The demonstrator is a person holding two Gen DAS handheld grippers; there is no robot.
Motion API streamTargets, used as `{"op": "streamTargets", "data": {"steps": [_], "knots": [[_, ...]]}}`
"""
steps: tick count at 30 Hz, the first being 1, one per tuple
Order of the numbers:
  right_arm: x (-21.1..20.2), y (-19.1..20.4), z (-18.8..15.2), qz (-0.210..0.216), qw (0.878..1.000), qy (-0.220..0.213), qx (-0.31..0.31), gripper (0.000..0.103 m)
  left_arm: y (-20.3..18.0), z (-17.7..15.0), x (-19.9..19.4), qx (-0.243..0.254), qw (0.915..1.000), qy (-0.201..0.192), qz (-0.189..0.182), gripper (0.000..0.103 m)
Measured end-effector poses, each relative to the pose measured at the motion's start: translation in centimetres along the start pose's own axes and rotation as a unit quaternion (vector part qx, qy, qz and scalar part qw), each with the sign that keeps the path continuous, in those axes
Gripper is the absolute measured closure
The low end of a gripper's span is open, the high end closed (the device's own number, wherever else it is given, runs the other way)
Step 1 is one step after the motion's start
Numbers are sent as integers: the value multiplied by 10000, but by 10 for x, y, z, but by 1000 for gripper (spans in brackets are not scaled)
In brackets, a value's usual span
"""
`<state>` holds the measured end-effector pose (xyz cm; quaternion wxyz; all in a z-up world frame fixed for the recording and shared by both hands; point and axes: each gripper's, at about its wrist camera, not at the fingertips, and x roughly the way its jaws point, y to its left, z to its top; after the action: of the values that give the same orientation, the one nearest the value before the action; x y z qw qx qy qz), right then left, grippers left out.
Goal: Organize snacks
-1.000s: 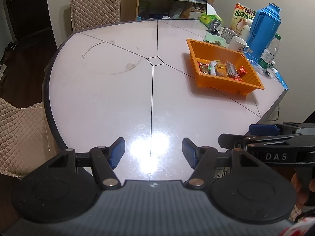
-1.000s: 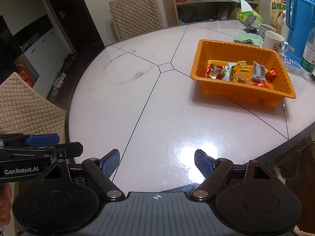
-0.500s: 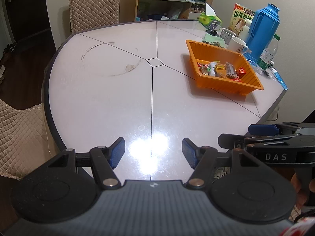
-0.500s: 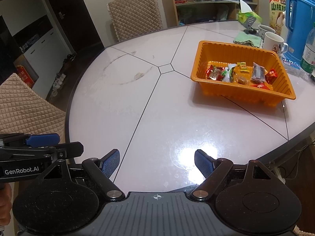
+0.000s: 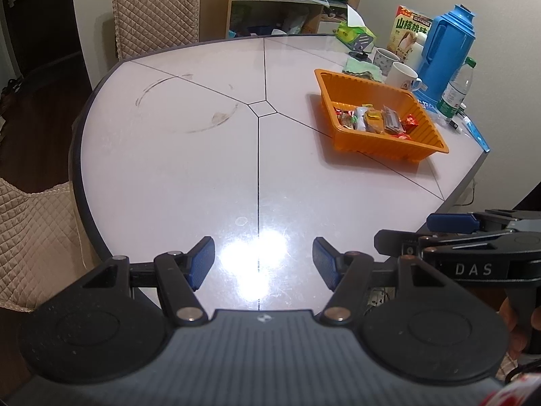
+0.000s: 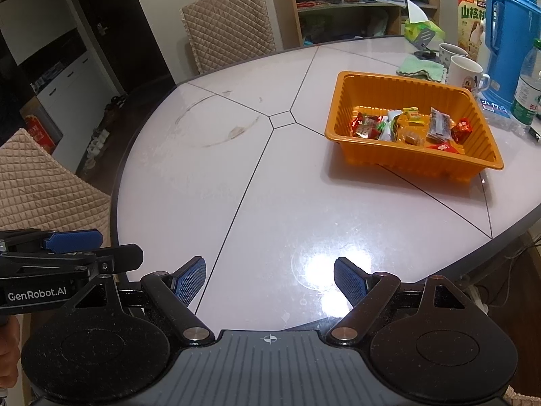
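Note:
An orange plastic tray (image 5: 341,89) (image 6: 410,83) stands on the right side of the pale table (image 5: 189,169) (image 6: 263,196). Several wrapped snacks (image 5: 373,120) (image 6: 405,127) lie inside it. My left gripper (image 5: 263,264) is open and empty over the table's near edge, far from the tray. My right gripper (image 6: 269,280) is open and empty, also at the near edge. Each gripper shows from the side in the other's view, the right one (image 5: 453,225) and the left one (image 6: 72,242).
Behind the tray stand two mugs (image 6: 465,72), a blue thermos (image 6: 510,30), a water bottle (image 6: 527,88), a green cloth (image 6: 422,67) and a tissue box (image 6: 422,28). Quilted chairs stand at the far side (image 6: 230,30) and near left (image 6: 37,182).
Both grippers have drawn back slightly, so the tray looks a little farther. Both stay open and empty.

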<state>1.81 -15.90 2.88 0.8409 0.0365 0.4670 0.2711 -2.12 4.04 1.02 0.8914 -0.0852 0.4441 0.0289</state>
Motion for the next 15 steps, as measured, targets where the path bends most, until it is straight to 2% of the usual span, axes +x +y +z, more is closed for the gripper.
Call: {"op": "streamTargets", "data": {"steps": [15], "knots": [[-2,8,-3,-108,9999,-54,86,20,5,-2,-3,112,9999,-34,-83,41]]}}
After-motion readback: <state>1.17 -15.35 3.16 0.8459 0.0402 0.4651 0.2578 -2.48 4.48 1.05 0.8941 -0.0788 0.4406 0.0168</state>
